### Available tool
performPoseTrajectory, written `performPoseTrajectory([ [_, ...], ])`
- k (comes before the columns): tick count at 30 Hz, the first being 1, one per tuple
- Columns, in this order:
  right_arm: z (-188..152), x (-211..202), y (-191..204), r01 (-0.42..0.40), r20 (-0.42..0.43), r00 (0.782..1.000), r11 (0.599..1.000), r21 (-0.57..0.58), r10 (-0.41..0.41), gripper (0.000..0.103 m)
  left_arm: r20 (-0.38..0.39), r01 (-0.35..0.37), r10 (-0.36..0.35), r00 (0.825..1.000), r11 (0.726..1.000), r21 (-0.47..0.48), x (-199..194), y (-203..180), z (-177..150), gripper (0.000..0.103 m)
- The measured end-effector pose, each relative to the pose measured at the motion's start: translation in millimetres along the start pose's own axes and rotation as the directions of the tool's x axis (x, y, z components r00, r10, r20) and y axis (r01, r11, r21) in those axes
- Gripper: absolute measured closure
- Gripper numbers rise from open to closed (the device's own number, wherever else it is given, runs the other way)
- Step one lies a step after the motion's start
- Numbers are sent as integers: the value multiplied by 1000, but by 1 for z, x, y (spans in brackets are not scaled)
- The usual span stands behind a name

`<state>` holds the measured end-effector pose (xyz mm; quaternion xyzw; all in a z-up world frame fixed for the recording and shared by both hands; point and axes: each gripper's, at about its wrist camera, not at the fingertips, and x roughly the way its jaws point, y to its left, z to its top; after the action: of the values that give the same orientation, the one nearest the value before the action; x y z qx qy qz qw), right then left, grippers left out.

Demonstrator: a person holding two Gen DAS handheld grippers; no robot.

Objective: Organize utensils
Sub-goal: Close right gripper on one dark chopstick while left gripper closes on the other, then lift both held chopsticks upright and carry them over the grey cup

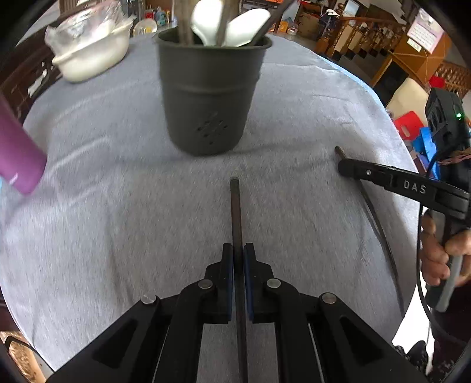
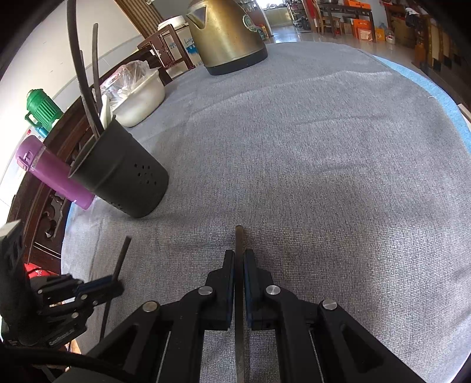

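Table comes first: it is wide, rounded, covered with a grey cloth, and most of its middle is bare. At the far edge stands a brass-coloured kettle. Near the left edge are a white bowl with a plastic bag in it and a purple bottle. Just beside the bottle is the dark utensil holder, upright, with white spoons and dark sticks already standing in it.

Both grippers are at the near edge, well apart from the holder. The left gripper is pressed together on a dark chopstick, whose free end points toward the holder. The right gripper is also pinching a chopstick, which sticks out a little past the fingertips. In the left view this second chopstick runs long behind the right gripper, toward the near right edge of the table.

I judge that the picking step is done for both sticks and the carrying step begins. The next move calls for lifting each stick off the cloth, bringing it over the holder's mouth, turning it upright, then letting it drop.

Between the grippers and the holder the cloth is free, so the way is open. The holder's mouth is already crowded, and the bottle stands close on its left side.
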<state>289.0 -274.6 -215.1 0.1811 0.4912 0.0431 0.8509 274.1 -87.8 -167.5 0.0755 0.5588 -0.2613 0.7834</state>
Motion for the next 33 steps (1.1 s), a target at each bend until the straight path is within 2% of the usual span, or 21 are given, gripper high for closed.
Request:
performPoseTrajectory([
  [4,0,0,1,9,0,1000,1000,-6,-9,96,-12,13,-14,1000,999,-37,-2,13,1,91],
  [6,0,0,1,12,0,1000,1000,-6,-12,96,-9,12,-13,1000,999,-49,-2,17,5,73],
  [8,1,0,2,15,0,1000,1000,-7,-15,96,-5,22,-23,1000,998,-52,-2,18,11,59],
  [11,1,0,3,20,-1,1000,1000,-7,-20,96,-10,27,-27,1000,999,-36,3,15,21,58],
  [16,3,3,4,33,-10,999,999,-8,-33,96,-7,15,-16,1000,999,-29,11,8,35,58],
  [21,8,6,6,35,-40,999,999,-15,-35,96,-6,-5,6,1000,1000,7,22,-6,52,82],
  [24,11,9,7,39,-62,997,999,-24,-41,96,2,-3,3,1000,1000,29,34,-19,65,91],
  [28,15,12,18,91,-80,992,992,-89,-98,96,7,9,-9,1000,999,40,40,-24,70,95],
  [33,17,20,40,193,-82,974,961,-199,-213,96,9,44,-45,999,999,22,26,-6,59,96],
])
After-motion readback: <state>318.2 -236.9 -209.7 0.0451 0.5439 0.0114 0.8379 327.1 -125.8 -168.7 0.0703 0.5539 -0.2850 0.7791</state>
